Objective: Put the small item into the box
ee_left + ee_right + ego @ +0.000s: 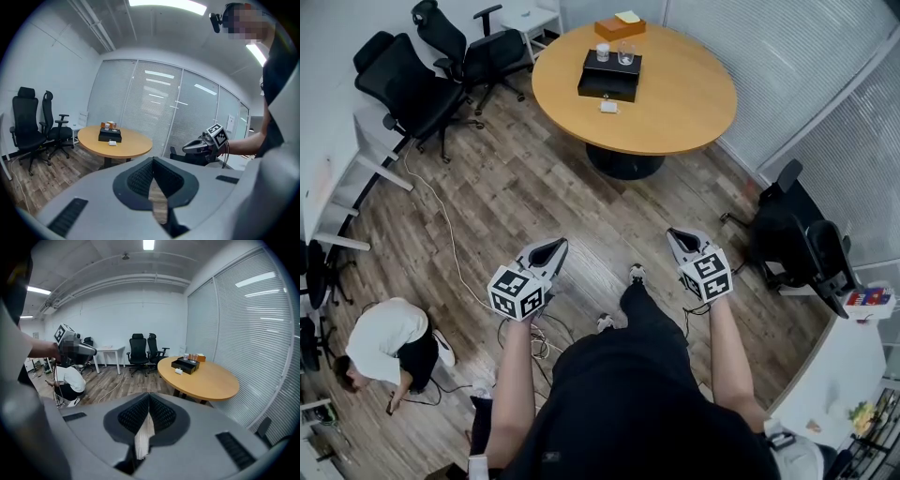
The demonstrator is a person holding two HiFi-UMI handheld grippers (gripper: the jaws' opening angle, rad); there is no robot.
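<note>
Across the wood-plank floor [534, 197], well ahead of the standing person, a round wooden table [675, 112] fills the far end of the room. Black office chairs [412, 84] stand to its left and another dark chair [797, 239] off to the right. At the lower left of the head view a second person [384, 342] in a white top crouches over cables. On the table sits a black box [610, 75], with an orange box [620, 27] behind it and two glasses [625, 54] at its far side. The left gripper [553, 247] and right gripper [677, 236] are held out over the floor, well short of the table. Each has its jaws pressed together with nothing between them. The small white item [608, 107] lies on the tabletop just in front of the black box, outside it.
</note>
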